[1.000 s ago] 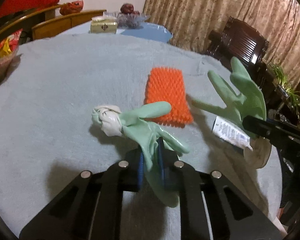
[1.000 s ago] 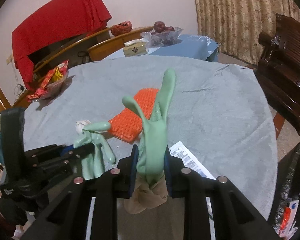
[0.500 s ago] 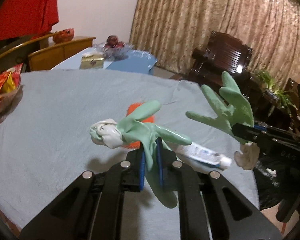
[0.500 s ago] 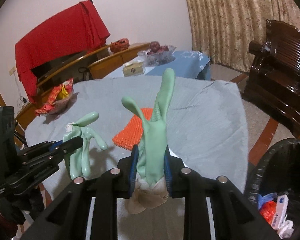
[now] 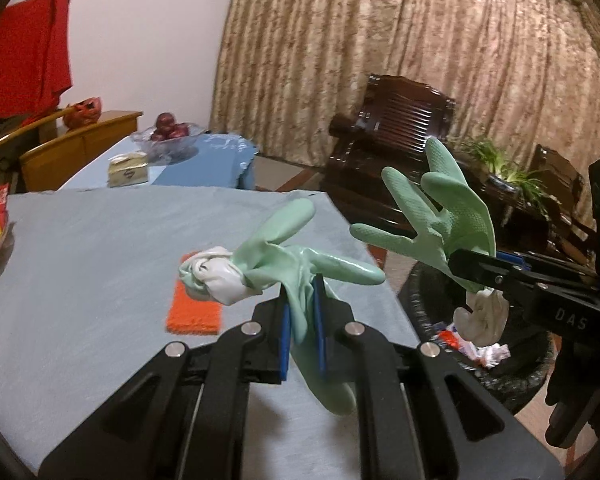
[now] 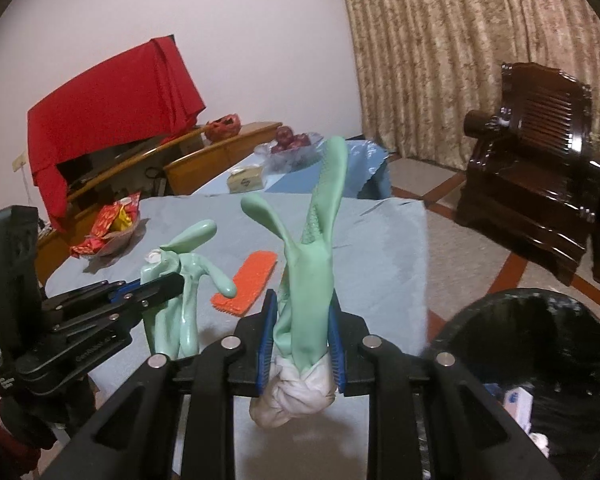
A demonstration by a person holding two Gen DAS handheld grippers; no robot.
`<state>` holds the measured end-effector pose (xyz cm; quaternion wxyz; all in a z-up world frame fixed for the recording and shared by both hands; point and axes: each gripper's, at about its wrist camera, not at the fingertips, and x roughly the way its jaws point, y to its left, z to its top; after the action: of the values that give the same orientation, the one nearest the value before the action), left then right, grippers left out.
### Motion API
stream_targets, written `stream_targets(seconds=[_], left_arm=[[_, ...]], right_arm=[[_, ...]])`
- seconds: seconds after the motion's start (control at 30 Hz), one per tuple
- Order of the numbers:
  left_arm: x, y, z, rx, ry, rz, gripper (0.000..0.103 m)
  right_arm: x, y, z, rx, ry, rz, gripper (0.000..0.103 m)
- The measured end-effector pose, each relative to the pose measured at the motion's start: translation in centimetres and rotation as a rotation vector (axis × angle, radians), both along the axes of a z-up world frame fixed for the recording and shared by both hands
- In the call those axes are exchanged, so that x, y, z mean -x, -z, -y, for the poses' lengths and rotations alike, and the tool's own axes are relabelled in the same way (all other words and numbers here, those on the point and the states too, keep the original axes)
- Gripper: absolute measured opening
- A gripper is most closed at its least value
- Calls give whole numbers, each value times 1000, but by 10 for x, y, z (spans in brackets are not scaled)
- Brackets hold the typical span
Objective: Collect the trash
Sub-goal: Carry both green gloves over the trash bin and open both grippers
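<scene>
My left gripper (image 5: pixel 300 320) is shut on a pale green rubber glove (image 5: pixel 276 256) with a knotted white cuff, held above the table's right edge. It also shows in the right wrist view (image 6: pixel 180 300). My right gripper (image 6: pixel 302 344) is shut on a second green glove (image 6: pixel 312 264) that stands upright, its white cuff hanging below. That glove shows in the left wrist view (image 5: pixel 440 220), held over a black-lined trash bin (image 5: pixel 516 380). The bin (image 6: pixel 540 344) sits on the floor at the right and holds several wrappers.
The table (image 5: pixel 80 264) wears a grey-blue cloth and carries an orange spiky pad (image 5: pixel 194 312) and a snack basket (image 6: pixel 108 228). A second table with a fruit bowl (image 5: pixel 168 136) stands behind. Dark wooden chairs (image 6: pixel 540 176) and curtains lie to the right.
Both grippers have lifted and swung right with their gloves, away from the table's middle toward the bin. The bin has come into view beneath the right gripper. The tube on the table has left view.
</scene>
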<state>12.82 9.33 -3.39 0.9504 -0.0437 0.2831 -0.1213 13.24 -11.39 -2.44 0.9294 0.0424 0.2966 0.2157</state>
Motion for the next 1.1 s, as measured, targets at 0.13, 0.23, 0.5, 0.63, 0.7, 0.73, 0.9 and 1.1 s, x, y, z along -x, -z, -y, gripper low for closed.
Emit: stream_targets(seconds=[0.13,0.23,0.5,0.63,0.7,0.73,0.9,1.1], left_arm=[[-1,-6,25,0,54,19,9],[-1,-11,47,2,101,30,9],[-3,-13,106,-4,226,47,9],[-7,-8,135,-2,281,41,9],[-12,-6,146,5,301,35,9],[-13,-4,154,5,314,34,9],[-21,5,189,5,376,25,9],[-32,19,223,-9,442,5,9]], right_arm=[[8,-6,24,3,48,13,24],[14,-9,45,0,90,20,24],[27,-9,105,19,208,18,24],[31,-6,130,40,253,12,24],[32,-4,143,48,278,6,24],[34,-2,147,51,289,4,24],[36,7,172,62,347,-20,24],[37,21,197,67,396,-53,24]])
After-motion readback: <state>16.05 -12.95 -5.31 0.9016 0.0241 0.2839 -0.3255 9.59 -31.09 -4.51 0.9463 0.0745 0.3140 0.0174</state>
